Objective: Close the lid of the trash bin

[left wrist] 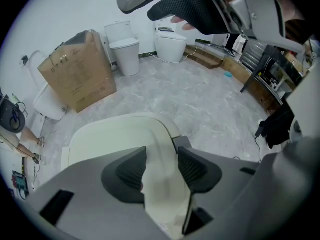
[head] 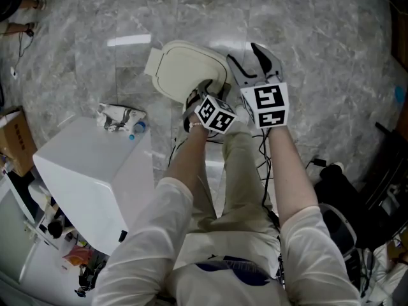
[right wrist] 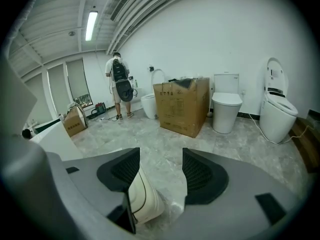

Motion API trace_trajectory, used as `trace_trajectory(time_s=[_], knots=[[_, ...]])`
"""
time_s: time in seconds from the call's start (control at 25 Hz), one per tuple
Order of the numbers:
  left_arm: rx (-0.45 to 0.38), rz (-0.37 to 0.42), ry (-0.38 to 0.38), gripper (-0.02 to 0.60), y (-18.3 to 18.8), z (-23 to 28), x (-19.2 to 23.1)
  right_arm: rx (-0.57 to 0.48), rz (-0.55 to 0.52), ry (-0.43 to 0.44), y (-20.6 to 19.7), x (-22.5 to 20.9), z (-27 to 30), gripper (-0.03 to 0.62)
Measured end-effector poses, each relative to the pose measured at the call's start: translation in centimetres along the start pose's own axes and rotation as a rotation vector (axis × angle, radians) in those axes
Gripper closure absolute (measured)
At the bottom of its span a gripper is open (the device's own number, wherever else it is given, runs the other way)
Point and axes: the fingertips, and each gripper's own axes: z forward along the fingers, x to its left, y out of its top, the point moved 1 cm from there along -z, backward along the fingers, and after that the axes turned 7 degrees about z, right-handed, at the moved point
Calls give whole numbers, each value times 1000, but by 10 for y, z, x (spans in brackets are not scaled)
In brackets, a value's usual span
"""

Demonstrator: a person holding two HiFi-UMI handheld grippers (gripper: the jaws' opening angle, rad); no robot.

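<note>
The trash bin lid point(head: 185, 69) sits on its bin on the floor, just beyond the person's legs. It is cream, top face up, and looks nearly down; I cannot tell whether it has seated. The left gripper point(left wrist: 160, 160) points steeply down at the lid's near right edge. Its tongs are apart with the rim in the gap, and I see no clamp. To finish well, I judge it should press straight down on that edge rather than pinch it (a squeeze could tip a light bin), and lift off only once the rim sits flush all round. To the right, the right gripper point(right wrist: 159, 168) hovers with tongs apart and nothing between them, the trash bin point(right wrist: 142, 204) low at its left. It could steady the body.
</note>
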Motion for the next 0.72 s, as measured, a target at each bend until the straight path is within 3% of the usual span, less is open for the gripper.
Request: trace_trajectory(time_s=[0.44, 0.56, 0.72], knots=[[-6, 12, -6, 397, 0, 3, 4, 14, 12, -13, -4, -5, 6, 316], [-86, -45, 54, 397, 14, -16, 22, 4, 13, -20, 5, -4, 1, 316], [-275, -164, 138, 397, 47, -86, 55, -27, 26, -35, 32, 7, -23, 316]])
